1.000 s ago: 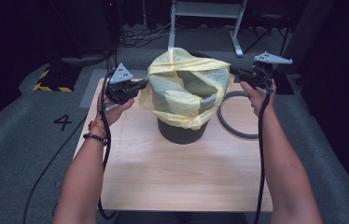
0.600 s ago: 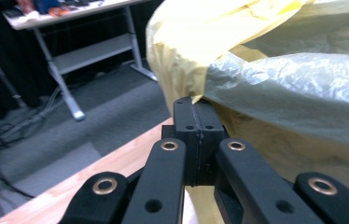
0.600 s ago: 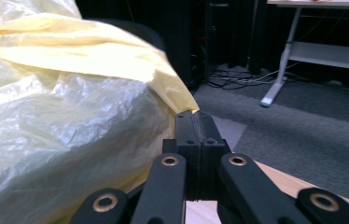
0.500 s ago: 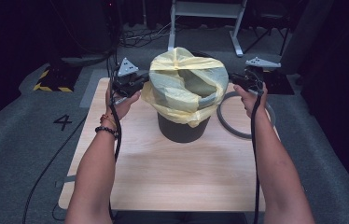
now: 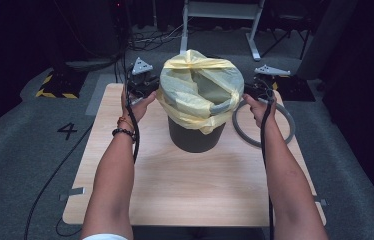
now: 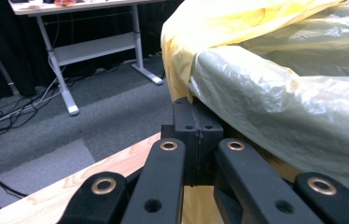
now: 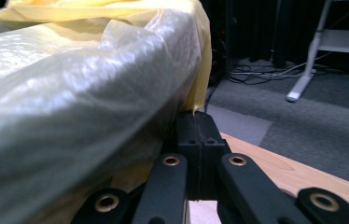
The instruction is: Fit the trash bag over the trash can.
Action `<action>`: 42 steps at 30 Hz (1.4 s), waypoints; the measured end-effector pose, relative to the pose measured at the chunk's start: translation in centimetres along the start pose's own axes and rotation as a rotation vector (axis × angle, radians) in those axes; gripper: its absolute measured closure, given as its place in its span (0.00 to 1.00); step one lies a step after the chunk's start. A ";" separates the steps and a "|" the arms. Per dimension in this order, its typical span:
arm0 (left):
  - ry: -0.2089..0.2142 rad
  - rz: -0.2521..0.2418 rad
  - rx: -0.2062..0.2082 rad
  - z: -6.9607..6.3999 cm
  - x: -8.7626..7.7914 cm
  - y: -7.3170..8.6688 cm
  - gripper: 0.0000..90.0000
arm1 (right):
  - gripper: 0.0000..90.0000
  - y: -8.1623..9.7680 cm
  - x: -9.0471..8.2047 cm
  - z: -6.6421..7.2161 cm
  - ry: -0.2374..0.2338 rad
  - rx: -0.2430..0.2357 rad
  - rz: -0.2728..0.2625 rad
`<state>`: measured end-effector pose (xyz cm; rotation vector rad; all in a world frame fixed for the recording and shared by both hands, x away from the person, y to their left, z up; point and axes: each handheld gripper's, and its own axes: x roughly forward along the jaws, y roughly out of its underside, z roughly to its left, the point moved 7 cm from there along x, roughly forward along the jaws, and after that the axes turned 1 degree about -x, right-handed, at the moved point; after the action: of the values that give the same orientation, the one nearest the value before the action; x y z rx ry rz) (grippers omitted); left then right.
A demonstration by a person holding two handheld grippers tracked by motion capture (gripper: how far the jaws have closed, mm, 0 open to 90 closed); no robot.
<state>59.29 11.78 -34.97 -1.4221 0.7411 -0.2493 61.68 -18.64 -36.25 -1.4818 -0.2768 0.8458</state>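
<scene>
Presently, on the counter [image 5: 195, 185]:

Item 1. Bin [image 5: 195, 136], dark, upright, near the counter's middle and toward the far edge. A yellow bag [image 5: 197, 92] lines it: the mouth is folded over the rim and hangs down the outside wall, puffed above the top. Judged: the bag is being fitted to the bin, and the overhang is what keeps it from slipping inside.

Item 2. Ring [image 5: 264, 125], grey, lying flat on the counter just right of the bin. Likely the bin's clamp hoop, set aside within reach until the bag sits evenly.

Item 3. Left claw [image 6: 197, 128]. Jaws fully together, pad against pad, no gap. Tips rest against the bag's fold below the bulge at the bin's left side; whether a pinch of film is caught between the pads cannot be told. In the high view it sits at the bin's left flank [image 5: 145, 89].

Item 4. Right claw [image 7: 199, 133]. Jaws likewise closed tight. Tips lie against the bag's hanging edge on the bin's right side; any film nipped between them is too thin to confirm. High view places it at the right flank [image 5: 253, 91].

Note: the claws stand opposite each other across the bin, a placement suited to tugging or smoothing the bag evenly down both sides.
</scene>
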 end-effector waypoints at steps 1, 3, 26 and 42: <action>0.017 0.005 -0.001 0.0 0.0 0.1 1.00 | 1.00 0.2 -0.1 0.0 -0.004 -0.001 0.000; 0.035 0.026 0.020 -0.1 0.0 0.4 1.00 | 1.00 0.5 -0.3 0.1 -0.028 -0.011 0.000; 0.111 -0.004 0.079 -2.7 -6.7 1.8 0.95 | 1.00 1.7 -7.7 3.0 -0.083 -0.084 -0.046; 0.047 0.098 0.078 -2.1 -3.5 1.5 1.00 | 1.00 0.4 -4.9 1.9 -0.054 -0.005 0.045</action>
<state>55.03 12.39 -35.25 -1.3056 0.8284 -0.2337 56.96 -20.43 -34.85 -1.4763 -0.2870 0.9231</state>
